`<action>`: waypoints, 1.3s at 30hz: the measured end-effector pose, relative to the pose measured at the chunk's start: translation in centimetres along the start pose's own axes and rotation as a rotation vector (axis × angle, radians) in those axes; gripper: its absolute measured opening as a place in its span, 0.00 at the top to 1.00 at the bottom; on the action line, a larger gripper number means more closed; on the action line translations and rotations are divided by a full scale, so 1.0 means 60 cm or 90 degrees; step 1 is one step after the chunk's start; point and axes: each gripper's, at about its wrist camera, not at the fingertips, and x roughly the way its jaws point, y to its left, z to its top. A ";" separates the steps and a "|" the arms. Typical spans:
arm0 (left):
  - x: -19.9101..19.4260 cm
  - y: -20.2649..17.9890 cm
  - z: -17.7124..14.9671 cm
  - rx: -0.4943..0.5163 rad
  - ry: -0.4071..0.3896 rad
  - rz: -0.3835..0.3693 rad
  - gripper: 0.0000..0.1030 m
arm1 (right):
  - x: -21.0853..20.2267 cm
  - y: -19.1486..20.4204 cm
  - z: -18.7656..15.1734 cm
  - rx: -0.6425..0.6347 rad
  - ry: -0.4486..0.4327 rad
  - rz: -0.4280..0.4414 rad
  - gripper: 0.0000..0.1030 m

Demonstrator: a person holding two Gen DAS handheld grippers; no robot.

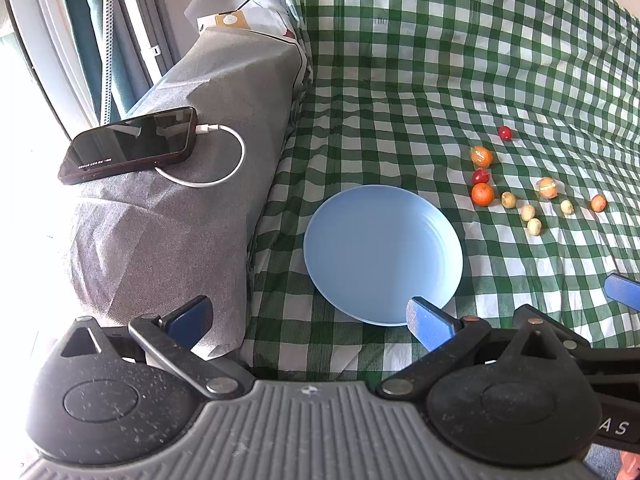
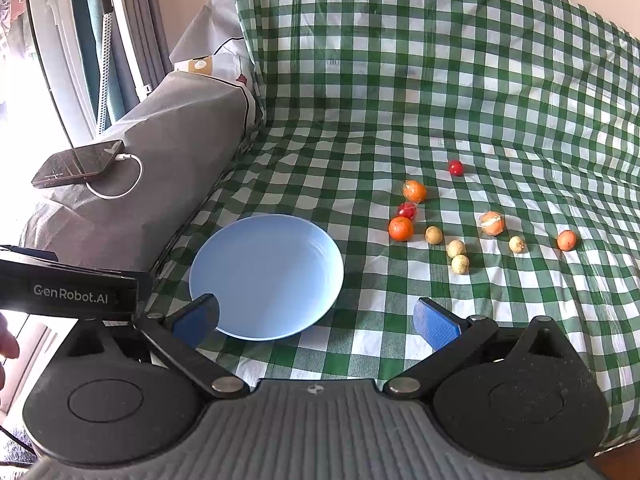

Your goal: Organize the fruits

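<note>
Right wrist view: a round pale-blue plastic plate is seen with nothing in it on the green-and-white checked cloth. Small orange, red and yellowish round fruits are scattered right of the plate, apart from it. Open cloth is left beyond the plate. A grey-covered armrest stands just left of it. The right gripper and left gripper are both spread wide, empty.
</note>
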 end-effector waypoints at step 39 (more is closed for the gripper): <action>0.102 -0.227 0.066 0.098 0.067 -0.089 0.00 | 0.026 -0.266 -0.026 0.132 -0.052 -0.165 0.01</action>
